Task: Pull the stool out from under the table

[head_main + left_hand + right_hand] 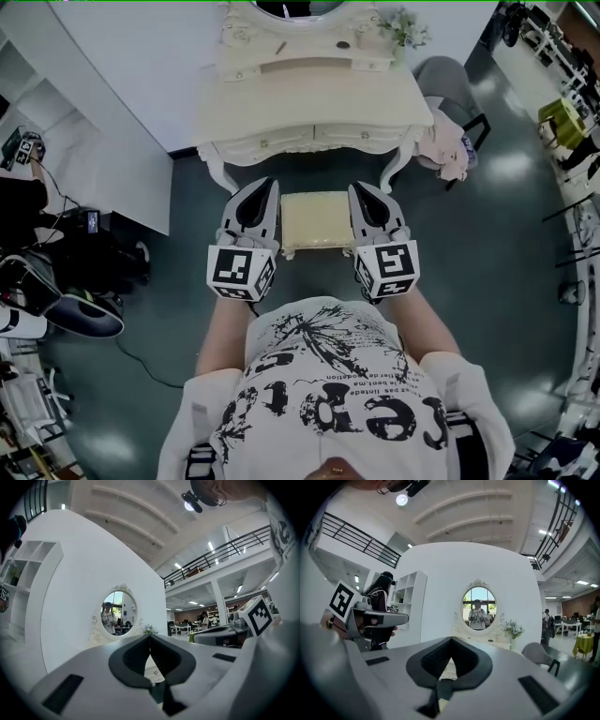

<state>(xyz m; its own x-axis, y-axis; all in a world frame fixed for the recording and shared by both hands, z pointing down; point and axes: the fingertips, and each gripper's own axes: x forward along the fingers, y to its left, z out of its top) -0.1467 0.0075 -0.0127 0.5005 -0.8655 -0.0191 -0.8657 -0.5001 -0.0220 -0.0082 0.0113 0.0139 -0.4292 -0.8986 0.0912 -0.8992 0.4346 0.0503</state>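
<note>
Okay, your two grippers, left gripper (265,187) and right gripper (363,190), both have jaws together on nothing, flanking one stool (317,220) just beside them; right beyond it, one table (309,103) with one mirror (479,607)

White T-shirt (323,375): black splatter graphic, large black lettering on front; short white sleeves (199,405). Left gripper (271,185), right gripper (355,187): pale grey teardrop shells, dark textured pads (131,663) inside. Left cube (241,272), right cube (387,270): white faces, black square markers.
</note>
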